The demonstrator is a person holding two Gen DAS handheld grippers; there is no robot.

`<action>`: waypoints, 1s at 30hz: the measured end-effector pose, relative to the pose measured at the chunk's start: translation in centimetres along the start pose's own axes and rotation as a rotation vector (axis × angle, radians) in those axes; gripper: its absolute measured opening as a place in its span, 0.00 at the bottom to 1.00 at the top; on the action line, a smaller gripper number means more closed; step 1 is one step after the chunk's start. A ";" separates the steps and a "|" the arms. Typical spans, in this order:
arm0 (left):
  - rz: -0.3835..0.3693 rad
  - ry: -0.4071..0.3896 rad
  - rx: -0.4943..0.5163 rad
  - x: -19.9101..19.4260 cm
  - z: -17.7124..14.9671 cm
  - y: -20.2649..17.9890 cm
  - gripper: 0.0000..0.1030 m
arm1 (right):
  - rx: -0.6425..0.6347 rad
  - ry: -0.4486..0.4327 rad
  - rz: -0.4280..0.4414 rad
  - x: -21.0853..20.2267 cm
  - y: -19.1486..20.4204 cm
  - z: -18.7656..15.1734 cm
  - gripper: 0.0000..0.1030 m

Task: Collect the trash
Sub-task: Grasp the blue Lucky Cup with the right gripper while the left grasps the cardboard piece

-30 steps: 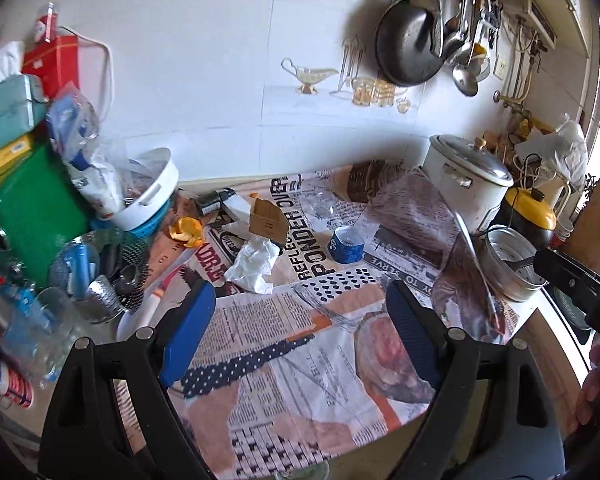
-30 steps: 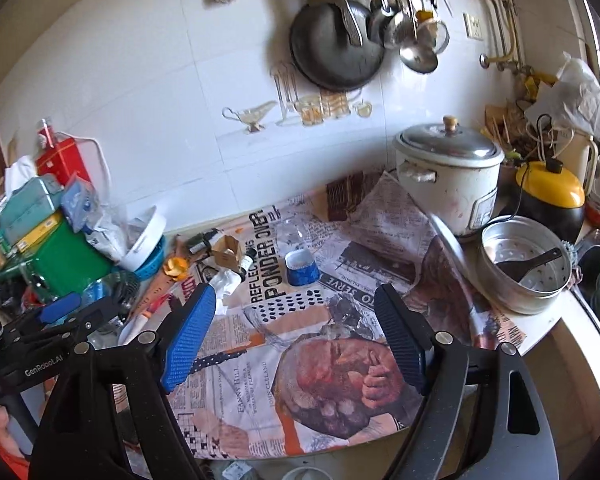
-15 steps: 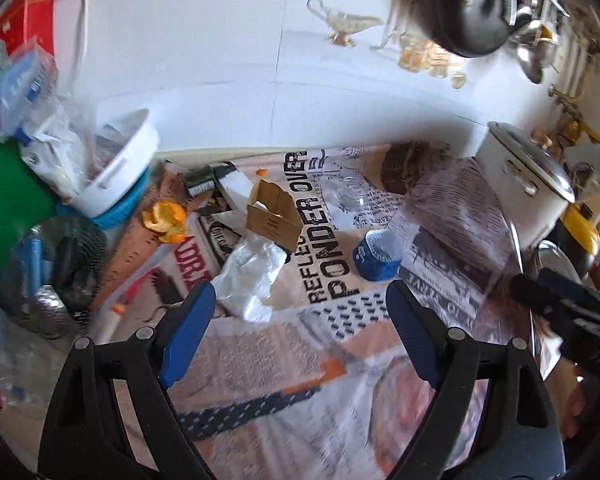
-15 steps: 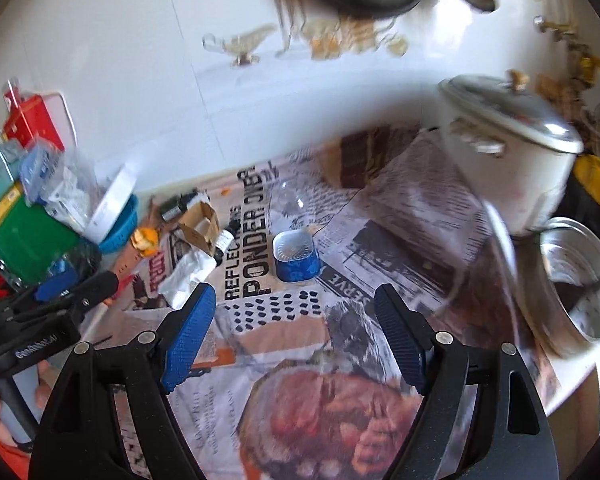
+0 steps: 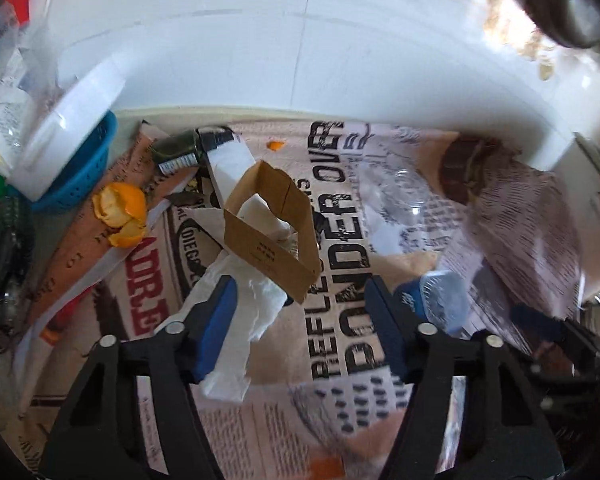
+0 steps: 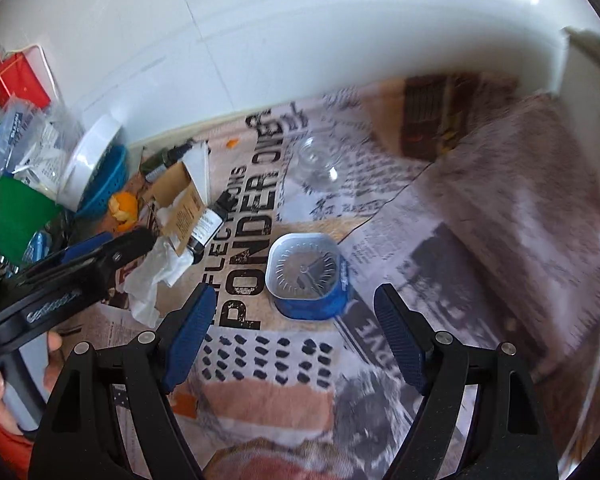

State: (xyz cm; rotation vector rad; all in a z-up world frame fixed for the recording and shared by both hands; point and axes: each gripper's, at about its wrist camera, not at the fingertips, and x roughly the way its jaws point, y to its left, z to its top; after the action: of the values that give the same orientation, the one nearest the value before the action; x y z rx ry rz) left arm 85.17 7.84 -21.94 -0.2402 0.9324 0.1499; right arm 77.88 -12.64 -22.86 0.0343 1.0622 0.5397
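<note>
My left gripper [image 5: 300, 320] is open and empty, low over a crumpled white tissue [image 5: 240, 320] and an open brown cardboard box [image 5: 276, 236] that lie between and just ahead of its fingers. Orange peel [image 5: 122, 216] lies to its left. My right gripper [image 6: 296, 336] is open and empty, just short of a blue and white plastic cup [image 6: 306, 276] lying on the newspaper. In the right wrist view the left gripper [image 6: 72, 280] is at the left, by the tissue [image 6: 156, 276], the box [image 6: 180, 204] and a small dark bottle [image 6: 206, 232].
Newspaper [image 5: 340, 360] covers the counter. A clear plastic cup [image 6: 316, 160] lies beyond the blue one. A white bowl in a blue basket [image 5: 80, 168] and a green box [image 6: 20, 216] crowd the left. A white rice cooker [image 6: 588, 64] stands at the right, the tiled wall behind.
Both grippers have moved forward and down toward the counter. The left has closed in on the tissue and cardboard box, the right on the blue cup. Both stay open.
</note>
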 end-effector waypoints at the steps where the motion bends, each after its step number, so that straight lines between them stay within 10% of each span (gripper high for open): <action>1: 0.007 0.008 -0.007 0.8 0.1 0.0 0.58 | -0.002 0.009 0.003 0.6 -0.1 0.1 0.77; 8: 0.077 0.022 -0.010 3.3 0.0 -0.5 0.51 | 0.012 0.094 -0.002 4.7 -0.7 0.5 0.77; 15: 0.044 0.013 -0.036 3.3 -0.5 -0.1 0.13 | 0.057 0.088 0.020 5.6 -1.4 0.4 0.61; 30: -0.026 -0.123 -0.018 -6.4 -1.5 2.0 0.05 | 0.062 -0.074 -0.025 -1.7 2.1 -1.2 0.58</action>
State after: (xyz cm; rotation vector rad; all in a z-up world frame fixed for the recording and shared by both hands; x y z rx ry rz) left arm 79.81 9.26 -17.94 -0.2569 0.8056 0.1481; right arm 75.39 -11.86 -21.49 0.0942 1.0052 0.4793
